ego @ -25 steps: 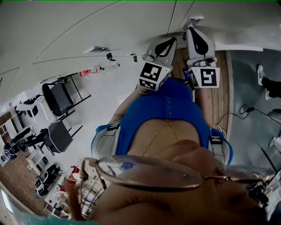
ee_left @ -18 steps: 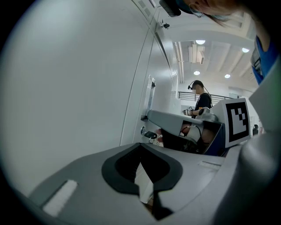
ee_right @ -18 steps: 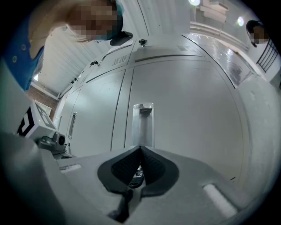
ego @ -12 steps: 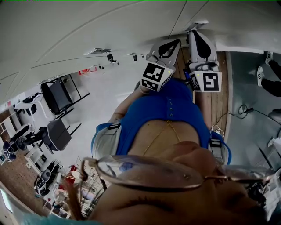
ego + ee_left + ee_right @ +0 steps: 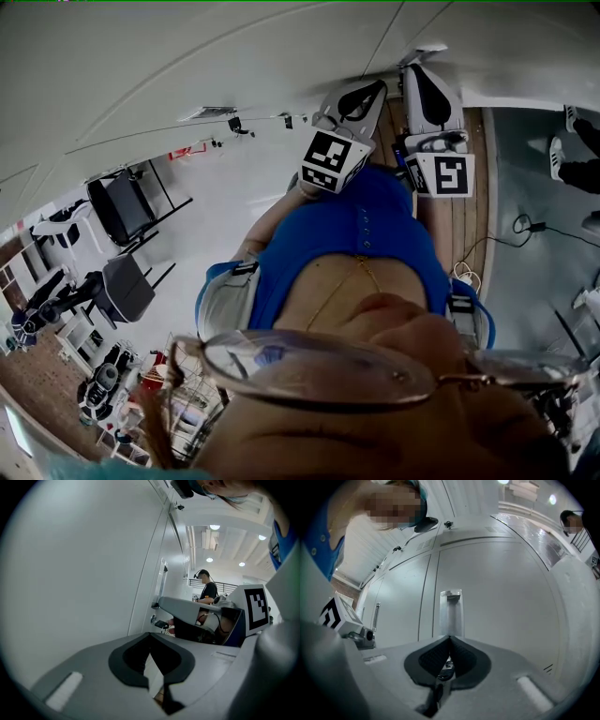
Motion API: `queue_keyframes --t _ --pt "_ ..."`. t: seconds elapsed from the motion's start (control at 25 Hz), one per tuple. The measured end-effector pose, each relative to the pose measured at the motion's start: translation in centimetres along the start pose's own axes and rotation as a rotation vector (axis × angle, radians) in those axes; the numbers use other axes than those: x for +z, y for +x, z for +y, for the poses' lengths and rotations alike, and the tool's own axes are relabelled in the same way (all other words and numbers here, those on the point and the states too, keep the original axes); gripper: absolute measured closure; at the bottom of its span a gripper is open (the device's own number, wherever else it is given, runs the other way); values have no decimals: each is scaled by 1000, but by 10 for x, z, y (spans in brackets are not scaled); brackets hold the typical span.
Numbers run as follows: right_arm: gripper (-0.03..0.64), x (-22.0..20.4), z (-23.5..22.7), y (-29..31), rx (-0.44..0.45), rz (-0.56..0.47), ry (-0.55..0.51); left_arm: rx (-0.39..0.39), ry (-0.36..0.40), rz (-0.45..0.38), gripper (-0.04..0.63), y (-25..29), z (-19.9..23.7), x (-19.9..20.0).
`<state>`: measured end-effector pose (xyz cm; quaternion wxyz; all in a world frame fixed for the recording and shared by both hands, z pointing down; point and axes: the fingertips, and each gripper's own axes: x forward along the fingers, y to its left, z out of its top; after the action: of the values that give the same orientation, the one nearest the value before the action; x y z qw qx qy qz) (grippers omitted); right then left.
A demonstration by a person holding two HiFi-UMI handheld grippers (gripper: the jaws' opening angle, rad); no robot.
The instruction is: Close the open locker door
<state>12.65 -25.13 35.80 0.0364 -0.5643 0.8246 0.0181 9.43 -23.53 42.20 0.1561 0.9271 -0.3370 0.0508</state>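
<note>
My right hand-held gripper [image 5: 450, 641], jaws together and empty, faces the locker door [image 5: 501, 592] below its handle [image 5: 451, 609], presumably to push. My left hand-held gripper [image 5: 150, 637] is likewise closed and empty.

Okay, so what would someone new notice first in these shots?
The left gripper and right gripper, each with a black-and-white marker cube, held side by side at the head view's top centre above a blue shirt. Then the upright metal handle on the pale locker door, straight ahead of the right gripper's shut jaws.

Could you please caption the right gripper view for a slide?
Shut right gripper facing the vertical handle on a locker door.
</note>
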Motion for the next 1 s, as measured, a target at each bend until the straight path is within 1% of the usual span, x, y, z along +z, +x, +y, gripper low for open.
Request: queue_keyframes --t 0.4,1.0 --pt "614 3 -1 1 14 -10 6 1 11 0 596 2 -1 4" --pt "614 1 1 2 33 10 -10 7 38 -18 597 -1 -5 13"
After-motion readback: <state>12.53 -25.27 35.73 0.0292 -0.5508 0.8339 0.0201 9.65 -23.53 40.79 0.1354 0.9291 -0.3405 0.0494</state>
